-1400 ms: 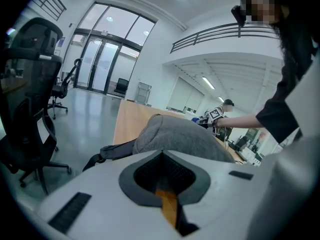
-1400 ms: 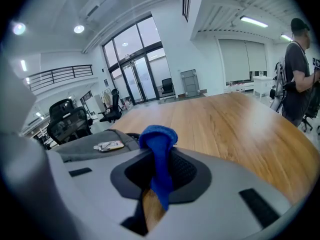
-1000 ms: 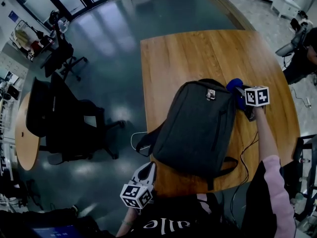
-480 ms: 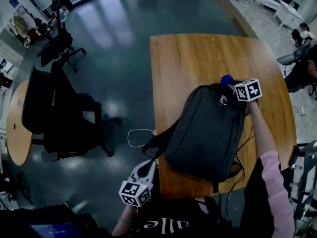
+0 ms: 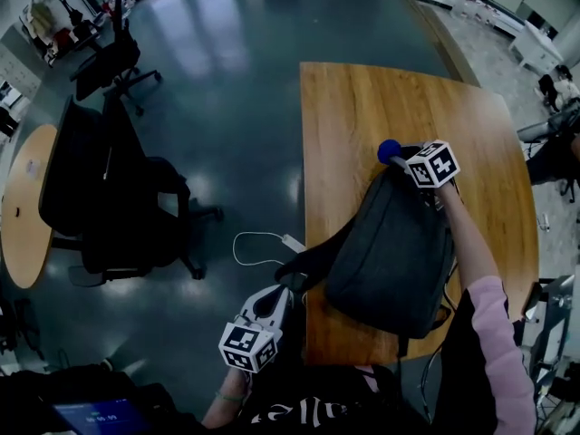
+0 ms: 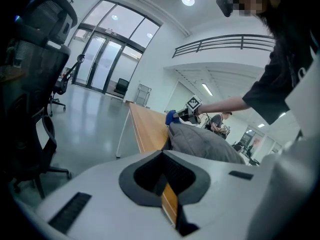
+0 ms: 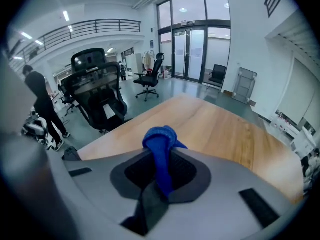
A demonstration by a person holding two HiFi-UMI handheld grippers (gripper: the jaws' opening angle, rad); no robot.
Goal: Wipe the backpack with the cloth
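Across the top of the backpack (image 5: 390,252) our right gripper (image 5: 404,159) has been travelling over the last second, from the bag's right-hand corner to its left-hand one. We are holding the right tongs pinched on the blue cloth (image 7: 159,144), which is bunching up out of the tips and hanging down between the pads. In the head view the cloth's blue ball is sitting at the upper edge of the bag, just over the wooden table (image 5: 362,107). The backpack is lying flat on the near half of the table, its top pointing away from us, and one strap (image 5: 313,261) is trailing off the table's left edge. We are keeping the left gripper (image 5: 272,304) low and off the table, near our body and well apart from the bag; its tongs are pressed together with nothing caught in them. A white cable (image 5: 258,243) is lying on the floor beside the table, and a black office chair (image 5: 118,198) is standing further left.
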